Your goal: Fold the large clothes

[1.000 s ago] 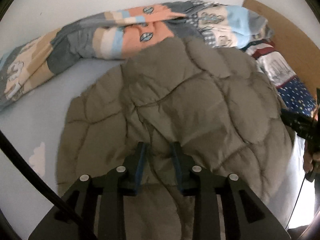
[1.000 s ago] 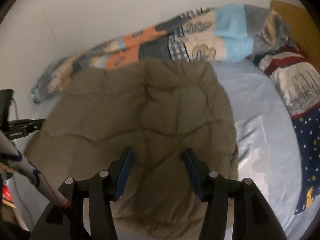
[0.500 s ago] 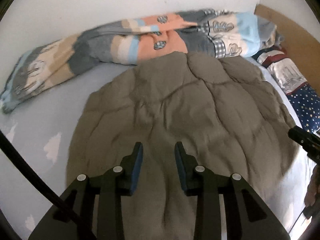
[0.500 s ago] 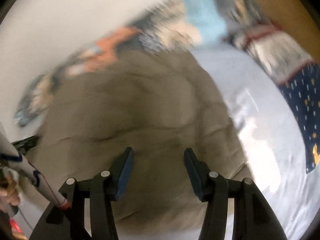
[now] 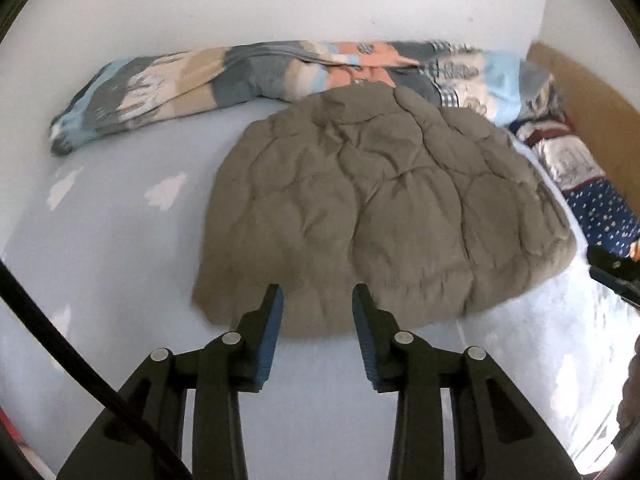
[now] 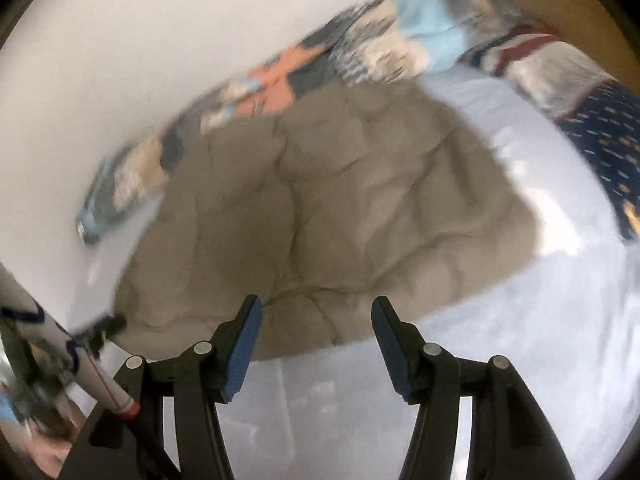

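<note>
Lying beyond the quilted jacket (image 5: 372, 208), a patchwork duvet (image 5: 224, 76) borders the wall (image 5: 280, 0).

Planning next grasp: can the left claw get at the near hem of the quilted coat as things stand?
Probably yes. The left claw is open and empty, just above the khaki quilted coat's near hem, with only bare bedsheet around.

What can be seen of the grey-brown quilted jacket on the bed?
The quilted jacket is a puffy, matte grey-brown garment stitched into rounded padded panels. It lies spread fairly flat in a rounded shape on the pale blue sheet, its far edge against the patchwork duvet bunched along the wall. No sleeves show, so they may be tucked in. Neither gripper holds it: the left gripper and right gripper have open jaws with nothing between them.
</note>
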Tool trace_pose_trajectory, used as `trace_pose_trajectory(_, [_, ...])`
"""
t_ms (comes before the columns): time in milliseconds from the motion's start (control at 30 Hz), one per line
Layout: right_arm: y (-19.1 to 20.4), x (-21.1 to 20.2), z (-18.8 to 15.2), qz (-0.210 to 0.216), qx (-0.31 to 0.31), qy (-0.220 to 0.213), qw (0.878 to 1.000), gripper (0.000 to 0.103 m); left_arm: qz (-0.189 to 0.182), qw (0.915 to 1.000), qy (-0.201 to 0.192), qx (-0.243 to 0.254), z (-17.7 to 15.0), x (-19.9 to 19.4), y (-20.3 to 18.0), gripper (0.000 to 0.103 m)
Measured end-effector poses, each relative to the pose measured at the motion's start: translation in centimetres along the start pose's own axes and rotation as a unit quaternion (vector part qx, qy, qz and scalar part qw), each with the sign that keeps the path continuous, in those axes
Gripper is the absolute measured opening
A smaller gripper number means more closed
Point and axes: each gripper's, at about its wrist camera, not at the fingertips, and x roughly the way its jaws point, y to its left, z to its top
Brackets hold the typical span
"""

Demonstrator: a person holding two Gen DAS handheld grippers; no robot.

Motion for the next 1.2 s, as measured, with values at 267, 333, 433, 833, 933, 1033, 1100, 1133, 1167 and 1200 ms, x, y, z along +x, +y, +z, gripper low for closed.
trace_pose_trajectory(267, [-3.6, -4.7, -3.5, 0.053, 0.092, -0.014, 0.994, 0.064, 0.003, 0.9975, 0.018, -0.069, -3.7, -0.1, 3.0, 0.035])
trace_pose_trajectory(333, [-4.2, -4.8, -3.5, 0.046, 0.1, -0.017, 0.994, 0.064, 0.004, 0.9976, 0.017, -0.067, -3.8, 0.1, 2.5, 0.035])
trace_pose_trajectory(433, [-6.8, -3.8, -2.7, 0.022, 0.12, -0.014, 0.992, 0.066, 0.008, 0.9985, 0.017, -0.051, -3.5, 1.0, 1.5, 0.036])
trace_pose_trajectory(833, [-16.1, 0.6, -0.4, 0.05, 0.292, -0.032, 0.955, 0.068, -0.015, 0.9944, 0.026, -0.102, -0.7, 4.4, 2.8, 0.048])
trace_pose_trajectory(933, [-17.2, 2.1, -0.5, 0.058, 0.329, -0.033, 0.942, 0.069, -0.019, 0.9929, 0.024, -0.115, -0.3, 4.5, 3.7, 0.057])
trace_pose_trajectory(1033, [-17.6, 3.8, -0.6, 0.063, 0.349, -0.028, 0.934, 0.07, -0.044, 0.9875, 0.027, -0.149, -0.3, 4.7, 5.2, 0.06])
trace_pose_trajectory(1100, [-17.8, 5.0, -0.2, 0.055, 0.345, -0.031, 0.936, 0.07, -0.069, 0.9799, 0.033, -0.184, -0.4, 4.8, 6.6, 0.062])
trace_pose_trajectory(1133, [-17.9, 5.4, -0.1, 0.053, 0.343, -0.032, 0.937, 0.07, -0.077, 0.9767, 0.033, -0.198, -0.4, 4.8, 7.2, 0.062])
trace_pose_trajectory(1167, [-17.8, 5.8, 0.1, 0.052, 0.344, -0.036, 0.937, 0.07, -0.086, 0.973, 0.033, -0.212, -0.5, 4.8, 7.8, 0.064])
trace_pose_trajectory(1200, [-17.9, 5.9, 0.2, 0.054, 0.345, -0.039, 0.936, 0.07, -0.1, 0.9667, 0.034, -0.233, -0.6, 4.9, 8.6, 0.066])
